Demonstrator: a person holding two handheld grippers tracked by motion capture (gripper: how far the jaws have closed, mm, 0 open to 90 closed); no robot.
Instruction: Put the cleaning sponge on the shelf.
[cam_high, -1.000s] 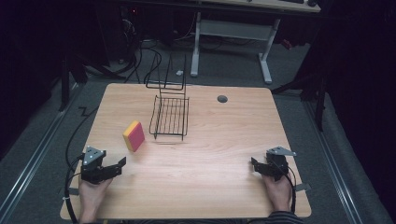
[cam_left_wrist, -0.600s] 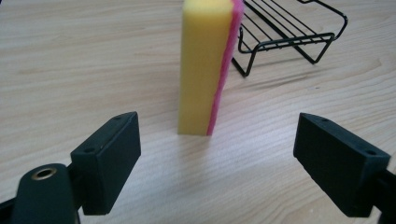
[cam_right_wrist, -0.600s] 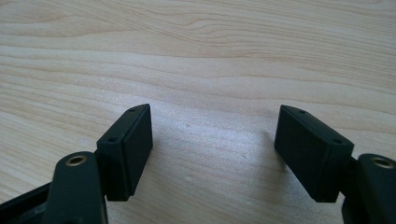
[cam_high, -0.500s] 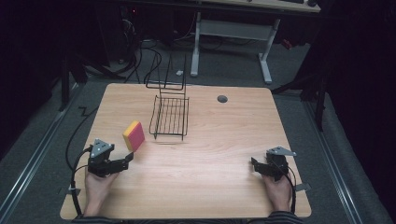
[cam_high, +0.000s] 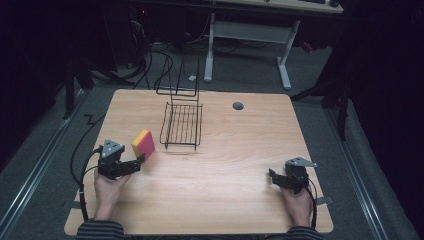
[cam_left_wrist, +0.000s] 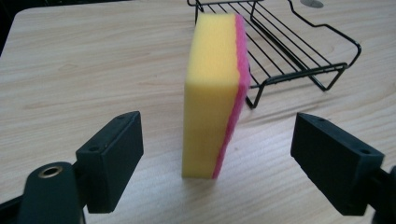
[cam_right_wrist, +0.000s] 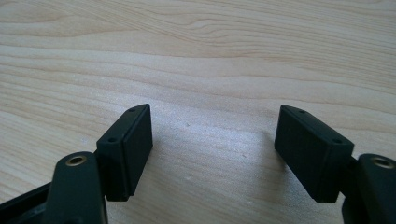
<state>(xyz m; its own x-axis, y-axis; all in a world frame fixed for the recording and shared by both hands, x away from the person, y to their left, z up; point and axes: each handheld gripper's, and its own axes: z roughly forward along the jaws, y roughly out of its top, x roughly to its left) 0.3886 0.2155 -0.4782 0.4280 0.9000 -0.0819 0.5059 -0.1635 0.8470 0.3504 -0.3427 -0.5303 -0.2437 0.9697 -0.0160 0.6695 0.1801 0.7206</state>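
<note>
The left gripper (cam_high: 136, 162) rests low on the table (cam_high: 240, 200) with its jaws spread wide, nothing pinched between them; in the left gripper view its fingers (cam_left_wrist: 112, 161) stand either side of the sponge (cam_left_wrist: 212, 93), which is just ahead of the tips and centred on the gap, touching neither pad; the sponge stands on edge, yellow foam facing the left finger, pink scouring layer facing the right one; beyond the right finger, past the sponge, lies the wire rack (cam_left_wrist: 289, 51), near the sponge but apart from it; in the high view the sponge (cam_high: 143, 144) sits just ahead of the fingertips, the rack (cam_high: 182, 125) to its right; far right, well apart, the right gripper (cam_high: 271, 176) lies on bare wood, its fingers (cam_right_wrist: 130, 149) apart and holding nothing.
</note>
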